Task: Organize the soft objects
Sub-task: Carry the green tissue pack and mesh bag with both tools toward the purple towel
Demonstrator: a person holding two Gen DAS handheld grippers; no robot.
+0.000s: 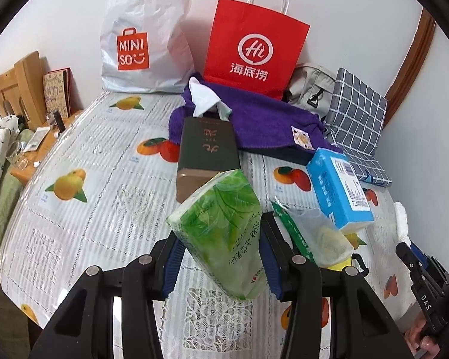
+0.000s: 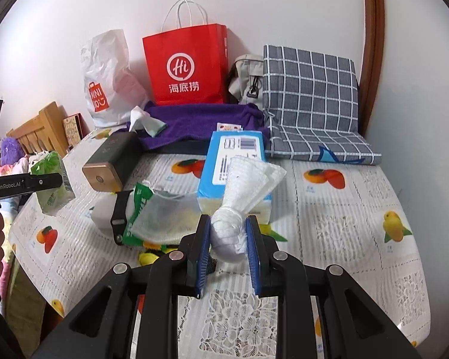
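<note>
Left wrist view, items listed left to right, placed relative to the left gripper (image 1: 220, 249).

- Fruit-print tablecloth (image 1: 74, 137): covers the table beneath and ahead of the gripper.
- White Miniso bag (image 1: 134, 51): far ahead, to the left, propped against the wall.
- Dark tissue box (image 1: 206, 149): ahead, just beyond the held pack, a tissue pulled up from its far end.
- Green tissue pack (image 1: 221, 233): clamped between the blue pads, jaws partly closed on its lower half; it appears clear of the cloth, probably lifted for sorting.
- Red paper bag (image 1: 254, 48): far ahead, upright against the wall, a likely receptacle.
- Purple towel (image 1: 254, 119): ahead, spread in front of the red bag.
- Clear pouch with green header (image 1: 317, 233): just right of the gripper, lying flat.
- Blue tissue carton (image 1: 341, 188): ahead to the right, tilted on the pouch.
- Checked cushion (image 1: 356, 113): far right, leaning against the wall.

Right wrist view.

- Right gripper (image 2: 228, 236): jaws narrowly set, pinching a bunched white cloth (image 2: 248, 185) by its knotted end so the loose part fans out ahead.
</note>
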